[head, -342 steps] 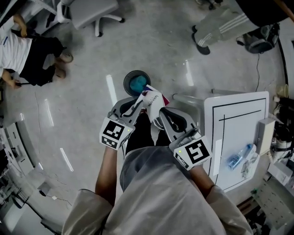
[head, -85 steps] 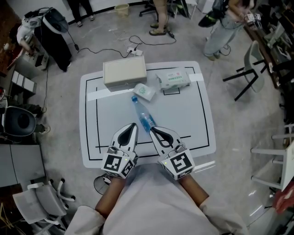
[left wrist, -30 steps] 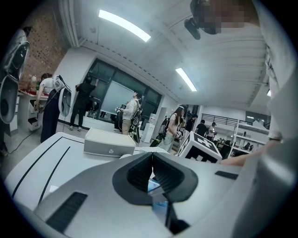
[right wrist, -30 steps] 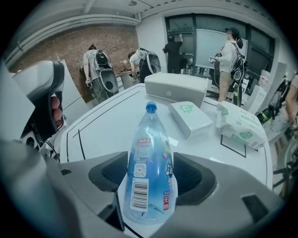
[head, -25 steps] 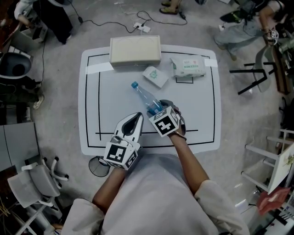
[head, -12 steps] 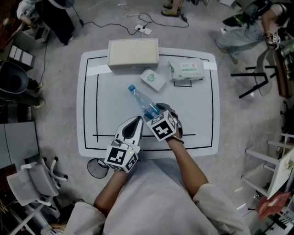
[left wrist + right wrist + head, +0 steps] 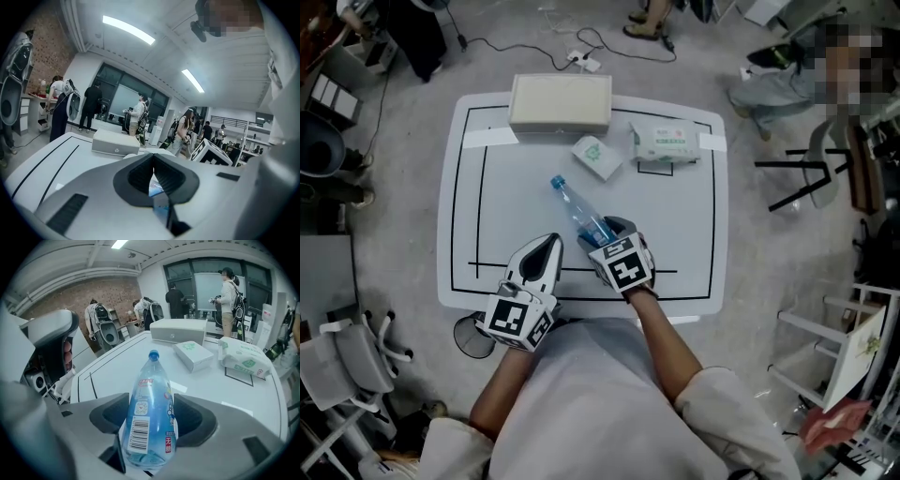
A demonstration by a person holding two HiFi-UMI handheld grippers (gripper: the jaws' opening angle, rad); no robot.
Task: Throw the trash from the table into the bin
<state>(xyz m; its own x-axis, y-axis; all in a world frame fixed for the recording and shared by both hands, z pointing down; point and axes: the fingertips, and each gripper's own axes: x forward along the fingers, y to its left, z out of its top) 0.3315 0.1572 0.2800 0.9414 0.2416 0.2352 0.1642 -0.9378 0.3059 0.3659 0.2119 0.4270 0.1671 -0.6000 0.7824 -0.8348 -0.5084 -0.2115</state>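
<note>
A clear water bottle (image 7: 577, 211) with a blue cap lies on the white table (image 7: 516, 206), cap pointing to the far left. My right gripper (image 7: 607, 228) reaches steeply down over its base end. In the right gripper view the bottle (image 7: 152, 380) fills the space between the two dark pads, and the right gripper (image 7: 152, 420) is shut on it. The left gripper (image 7: 551, 239) hovers by the table's front edge, shut and empty. In the left gripper view the left gripper (image 7: 153, 171) has its jaws together.
A flat beige box (image 7: 560, 101) sits at the table's far edge, with a small carton (image 7: 597, 157) and a pack of wipes (image 7: 664, 141) in front of it. A round dark bin (image 7: 473, 336) stands on the floor by the front left corner. Chairs and people surround the table.
The head view has shifted a little to the right. The right gripper stays over the bottle's base end. The left gripper stays shut near the front edge.
</note>
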